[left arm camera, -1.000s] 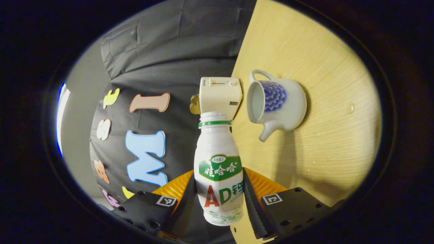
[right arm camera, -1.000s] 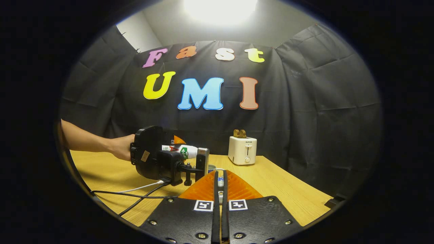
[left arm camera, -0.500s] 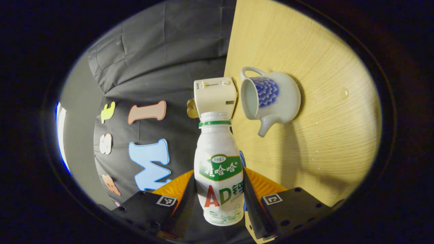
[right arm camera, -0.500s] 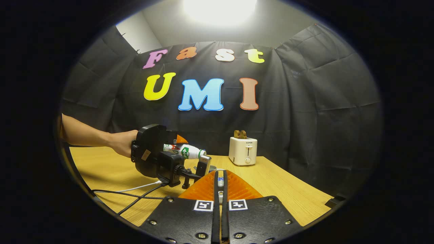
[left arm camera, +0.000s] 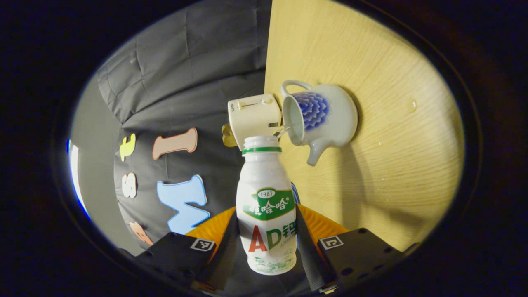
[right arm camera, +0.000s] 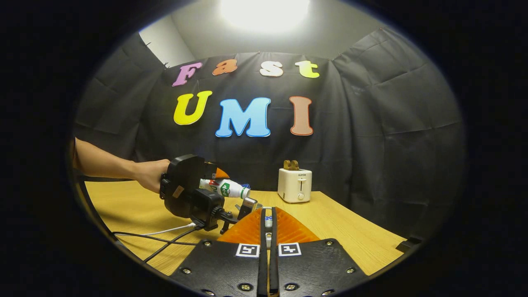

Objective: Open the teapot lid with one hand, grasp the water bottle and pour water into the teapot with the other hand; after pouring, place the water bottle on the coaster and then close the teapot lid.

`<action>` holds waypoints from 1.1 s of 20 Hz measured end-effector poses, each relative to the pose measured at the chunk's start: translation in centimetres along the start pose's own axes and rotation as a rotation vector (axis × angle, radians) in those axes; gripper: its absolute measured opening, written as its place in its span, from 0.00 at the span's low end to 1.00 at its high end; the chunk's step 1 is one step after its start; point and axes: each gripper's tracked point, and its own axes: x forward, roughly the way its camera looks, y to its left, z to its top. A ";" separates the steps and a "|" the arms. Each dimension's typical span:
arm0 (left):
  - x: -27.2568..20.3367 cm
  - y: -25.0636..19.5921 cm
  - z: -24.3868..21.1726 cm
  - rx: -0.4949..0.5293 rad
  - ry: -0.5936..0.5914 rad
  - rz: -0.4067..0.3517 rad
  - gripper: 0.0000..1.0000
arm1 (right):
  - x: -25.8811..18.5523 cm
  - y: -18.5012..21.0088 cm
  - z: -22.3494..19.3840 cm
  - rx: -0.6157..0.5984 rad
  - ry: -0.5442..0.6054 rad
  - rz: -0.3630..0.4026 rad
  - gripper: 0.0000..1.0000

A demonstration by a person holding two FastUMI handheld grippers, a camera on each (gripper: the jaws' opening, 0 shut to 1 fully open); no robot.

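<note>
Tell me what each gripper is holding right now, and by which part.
The left gripper clamps the water bottle by its lower body, at the label. The right gripper pinches a small item, probably the teapot lid's knob; the lid itself is hidden.

we see the water bottle (left arm camera: pixel 266 202) as white, with a green ring under its uncapped neck and a green label band above red and green lettering. the teapot (left arm camera: pixel 319 115) is pale grey-white, bearing a blue scale-like petal pattern on its side. the toaster (right arm camera: pixel 294 185) is cream, with a brown piece standing in its top. the worktop (left arm camera: pixel 371 82) is light yellow wood with fine grain lines. the booth wall (right arm camera: pixel 371 123) is creased black cloth. we note a white cable (right arm camera: pixel 173 229) and a black cable (right arm camera: pixel 148 237) lying on the worktop.
</note>
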 end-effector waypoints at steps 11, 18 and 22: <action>-0.3 0.5 0.4 0.086 -0.001 0.012 0.77 | -0.2 -0.1 0.5 0.003 -0.019 -0.006 0.02; -0.3 0.7 0.3 0.139 0.011 0.019 0.77 | -0.5 -0.2 1.0 0.004 -0.038 -0.009 0.02; -0.3 0.8 0.2 0.179 0.010 0.016 0.82 | -0.4 -0.2 0.8 0.008 -0.028 -0.006 0.02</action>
